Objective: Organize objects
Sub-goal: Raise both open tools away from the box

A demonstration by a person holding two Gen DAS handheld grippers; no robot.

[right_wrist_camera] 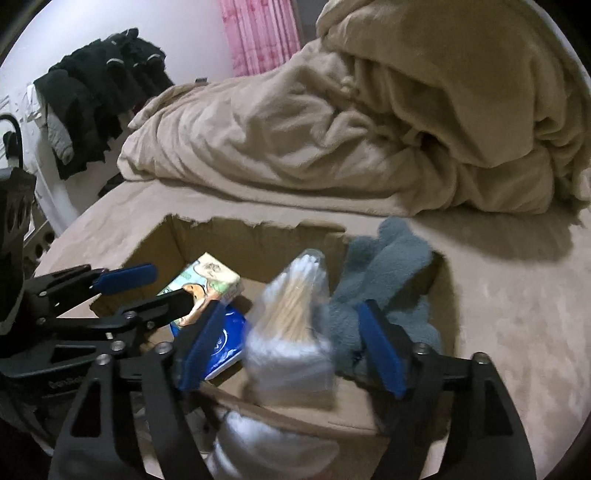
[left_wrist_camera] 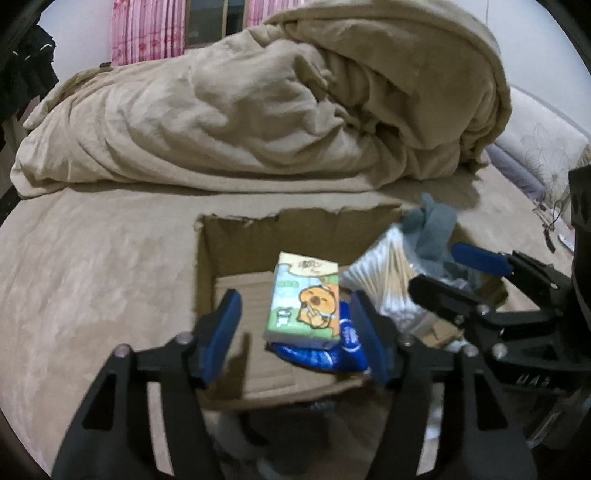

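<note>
A bed (left_wrist_camera: 92, 266) covered in a tan plush sheet fills the foreground. A rumpled beige duvet (left_wrist_camera: 258, 110) is heaped along its far edge, piled highest at the right. Pink curtains (right_wrist_camera: 258, 33) are hung on a pale wall (right_wrist_camera: 177, 22) beyond. Dark garments (right_wrist_camera: 96, 85) are draped at the left. A floral-patterned pillow (left_wrist_camera: 543, 147) is seen at the bed's right edge. Lighting is dim.

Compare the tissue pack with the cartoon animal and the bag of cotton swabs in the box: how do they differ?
The tissue pack is a flat printed block in green and orange; the cotton swab bag is clear, bulging, showing pale sticks. The pack rests on a blue packet; the bag stands taller beside the grey cloth. Both sit inside the cardboard box.
</note>
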